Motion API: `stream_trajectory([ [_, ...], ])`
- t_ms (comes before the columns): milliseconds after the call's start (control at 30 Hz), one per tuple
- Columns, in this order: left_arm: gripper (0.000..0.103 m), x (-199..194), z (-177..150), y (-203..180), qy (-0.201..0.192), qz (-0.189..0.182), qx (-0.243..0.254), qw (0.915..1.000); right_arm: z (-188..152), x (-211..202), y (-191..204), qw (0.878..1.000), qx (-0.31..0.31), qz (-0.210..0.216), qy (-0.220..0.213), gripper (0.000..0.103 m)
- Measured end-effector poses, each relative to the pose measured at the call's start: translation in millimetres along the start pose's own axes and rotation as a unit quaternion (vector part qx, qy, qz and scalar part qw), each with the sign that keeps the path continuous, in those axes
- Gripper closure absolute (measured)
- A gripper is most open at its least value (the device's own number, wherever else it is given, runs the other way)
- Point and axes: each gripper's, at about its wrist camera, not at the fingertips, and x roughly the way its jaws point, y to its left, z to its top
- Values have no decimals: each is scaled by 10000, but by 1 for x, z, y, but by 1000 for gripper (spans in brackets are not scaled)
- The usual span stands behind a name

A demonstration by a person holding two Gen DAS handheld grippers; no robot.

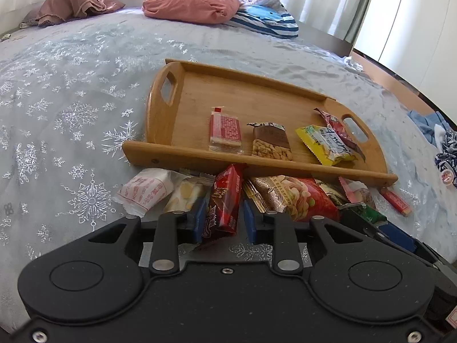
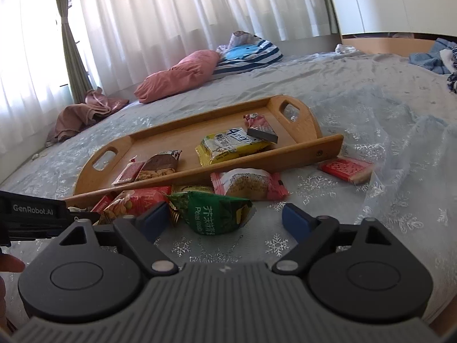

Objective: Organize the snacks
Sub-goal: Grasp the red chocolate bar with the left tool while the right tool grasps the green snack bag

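A wooden tray point(image 1: 257, 167) point(image 2: 228, 168) lies on the bed and holds a pink cracker pack point(image 1: 224, 131), a brown peanut pack point(image 1: 271, 143), a yellow pack point(image 1: 325, 145) and a dark red pack point(image 1: 340, 131). Several loose snacks lie in front of its near rim. My left gripper point(image 1: 224, 214) is shut on a red snack packet point(image 1: 225, 197) from that pile. My right gripper point(image 2: 225, 217) stands open around a green pea packet point(image 2: 217, 214); its right pad is clear of the packet. A big red nut packet point(image 1: 294, 197) point(image 2: 134, 203) lies between the two grippers.
A white packet point(image 1: 145, 191) and a clear biscuit pack point(image 1: 185, 194) lie left of the pile. A pink-white packet point(image 2: 248, 184) and a red cracker pack point(image 2: 345, 168) lie to its right. Pillows point(image 1: 191, 5) and clothes point(image 1: 74, 3) sit by the curtains. A sheer cloth point(image 2: 400, 148) bunches at right.
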Motion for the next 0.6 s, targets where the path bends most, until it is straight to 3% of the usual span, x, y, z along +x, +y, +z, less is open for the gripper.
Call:
stream_trajectory([
  [333,70,8,3,16,247,-374,-528,9976,4,5,14,9999,167,18,32,21],
  [533,67,-2,1,24,561,-990,-858,9898,5,7,12,9987,492,-27,102,35],
  [600,67,-5,0,24,503,-962,-870,9903,5,6,10,9984,550,-43,111,40],
])
